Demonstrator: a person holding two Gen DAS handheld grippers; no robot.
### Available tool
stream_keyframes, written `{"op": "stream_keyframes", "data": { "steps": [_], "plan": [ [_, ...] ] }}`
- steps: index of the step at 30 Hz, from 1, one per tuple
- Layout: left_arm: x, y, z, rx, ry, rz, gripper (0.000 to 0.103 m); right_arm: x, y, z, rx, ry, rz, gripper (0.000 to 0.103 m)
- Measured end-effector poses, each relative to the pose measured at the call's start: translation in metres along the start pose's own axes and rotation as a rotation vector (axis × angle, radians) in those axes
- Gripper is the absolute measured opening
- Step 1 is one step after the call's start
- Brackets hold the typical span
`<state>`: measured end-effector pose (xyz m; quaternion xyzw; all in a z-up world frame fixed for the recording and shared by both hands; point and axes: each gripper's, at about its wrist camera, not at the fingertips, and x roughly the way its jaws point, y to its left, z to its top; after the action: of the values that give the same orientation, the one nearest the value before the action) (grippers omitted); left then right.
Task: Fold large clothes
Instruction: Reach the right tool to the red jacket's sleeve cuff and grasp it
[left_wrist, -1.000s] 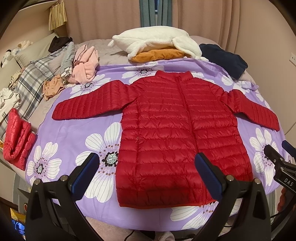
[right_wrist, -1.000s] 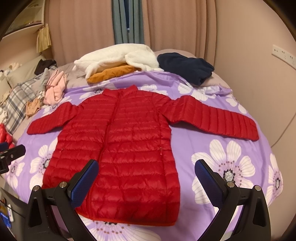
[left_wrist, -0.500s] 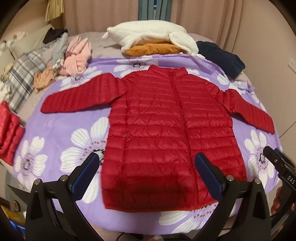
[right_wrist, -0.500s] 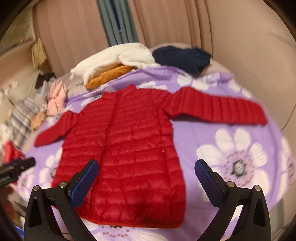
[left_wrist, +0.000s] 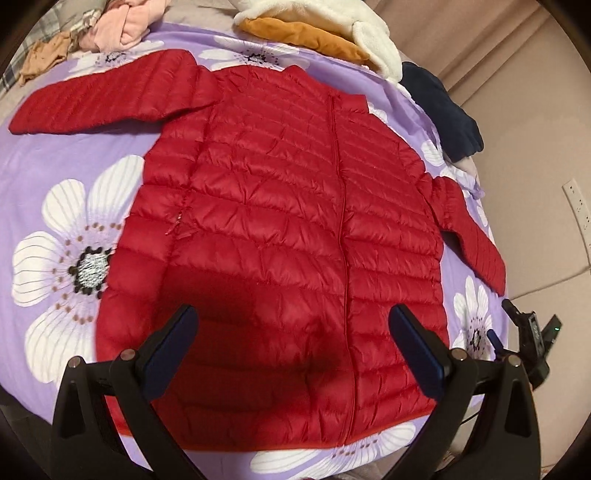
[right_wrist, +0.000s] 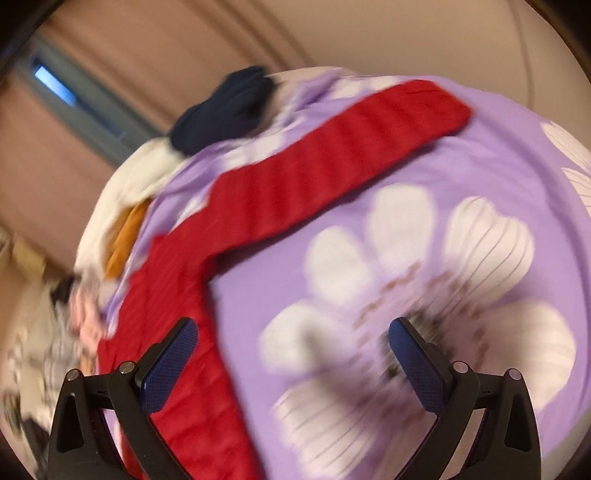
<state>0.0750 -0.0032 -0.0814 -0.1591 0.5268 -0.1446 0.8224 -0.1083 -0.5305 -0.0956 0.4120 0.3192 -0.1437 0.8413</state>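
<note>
No fold is made yet: the red jacket (left_wrist: 288, 229) is spread flat on the bed (left_wrist: 55, 155), sleeves out. The left gripper (left_wrist: 291, 347) and right gripper (right_wrist: 291, 350) are held wide open, empty.

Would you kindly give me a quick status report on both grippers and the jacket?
Left gripper open, over the hem. Right gripper open, empty, by the outstretched sleeve. Red puffer jacket flat, unfolded, zipped. Nothing lying on it.

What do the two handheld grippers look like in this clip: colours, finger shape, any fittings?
Both match: the left gripper and right gripper have matte black frames, each with two splayed fingers faced with dark blue textured pads. Small round silver bolts sit at the joints. No hands or sleeves show.
</note>
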Motion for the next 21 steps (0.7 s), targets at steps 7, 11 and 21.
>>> {"op": "stream_keyframes", "data": {
  "steps": [7, 11, 21],
  "plan": [
    [0.015, -0.005, 0.011, 0.006, 0.021, -0.01, 0.103, 0.025, -0.043, 0.045, 0.221, -0.08, 0.089, 0.102],
    [0.021, -0.007, 0.016, 0.009, 0.036, 0.02, 0.103, 0.037, -0.055, 0.064, 0.301, -0.135, 0.152, 0.102],
    [0.034, -0.018, 0.023, 0.043, 0.042, 0.043, 0.103, 0.054, -0.078, 0.092, 0.404, -0.196, 0.137, 0.053]
  ]
}}
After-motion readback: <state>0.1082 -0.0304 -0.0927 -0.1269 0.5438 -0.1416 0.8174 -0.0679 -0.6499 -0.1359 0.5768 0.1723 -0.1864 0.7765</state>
